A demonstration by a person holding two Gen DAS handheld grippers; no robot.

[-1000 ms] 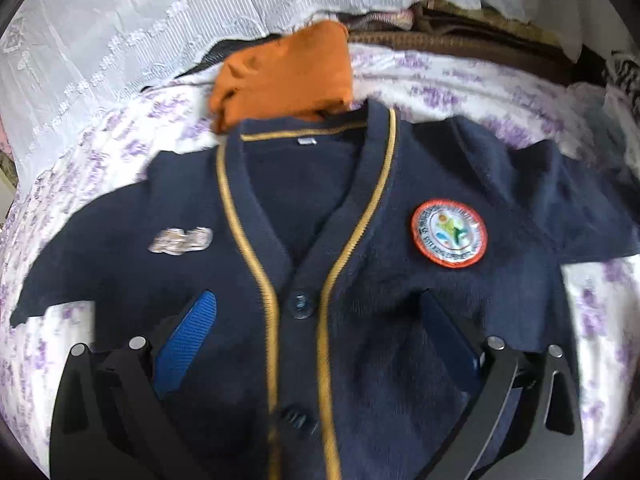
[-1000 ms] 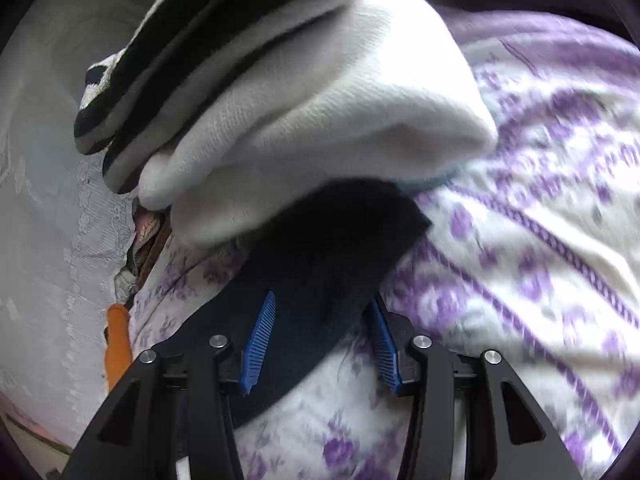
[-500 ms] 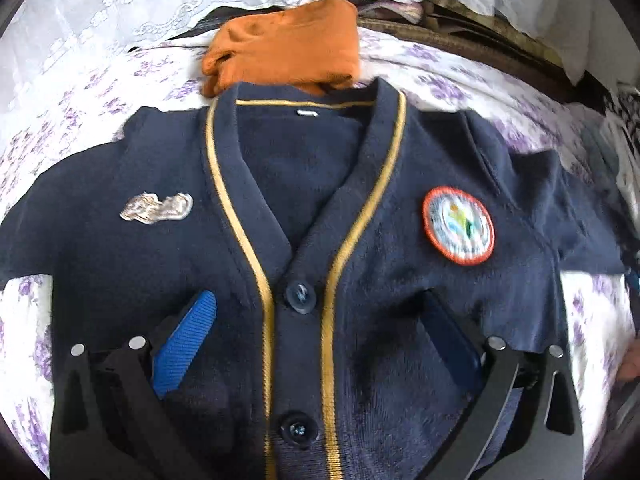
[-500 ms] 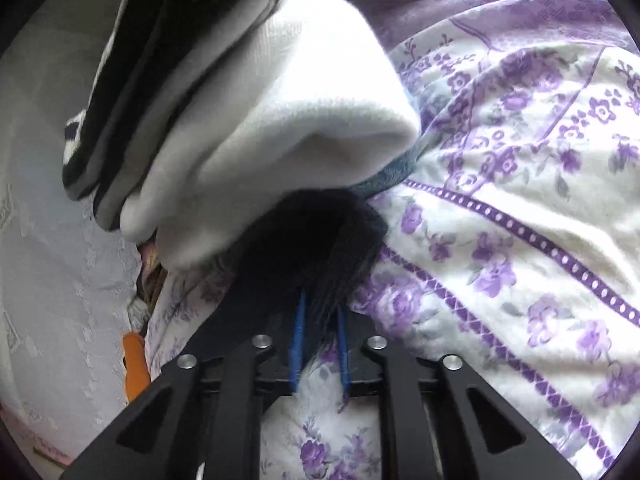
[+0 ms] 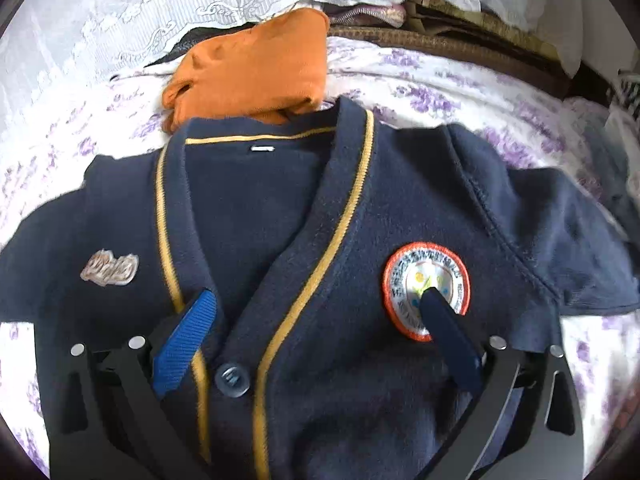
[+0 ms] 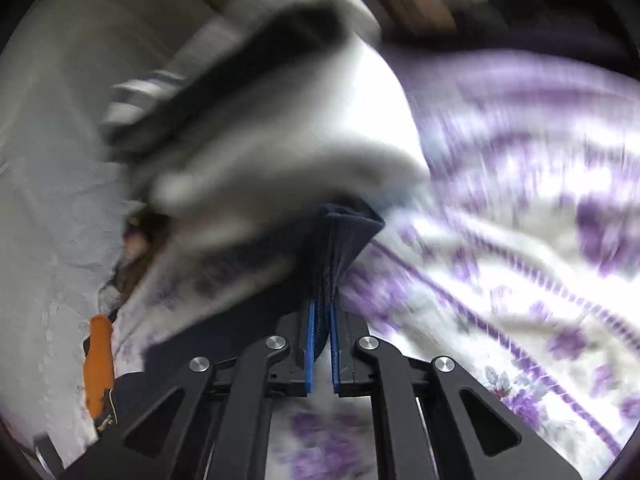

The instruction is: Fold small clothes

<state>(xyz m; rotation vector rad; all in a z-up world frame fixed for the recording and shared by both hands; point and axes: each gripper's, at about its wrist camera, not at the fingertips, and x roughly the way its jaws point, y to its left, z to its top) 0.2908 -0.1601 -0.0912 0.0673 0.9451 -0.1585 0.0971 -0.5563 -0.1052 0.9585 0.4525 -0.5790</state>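
The navy cardigan (image 5: 304, 280) lies flat and unfolded mid-frame on the bed (image 5: 440, 92), left tongs (image 5: 316, 312) spread above it, right tongs (image 6: 322, 316) just closed, pinching its sleeve end (image 6: 344, 236); folding barely begun.

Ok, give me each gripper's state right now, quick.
Left gripper: open, fingers spread over the navy cardigan, nothing pinched.
Right gripper: shut on the cardigan's sleeve cuff.
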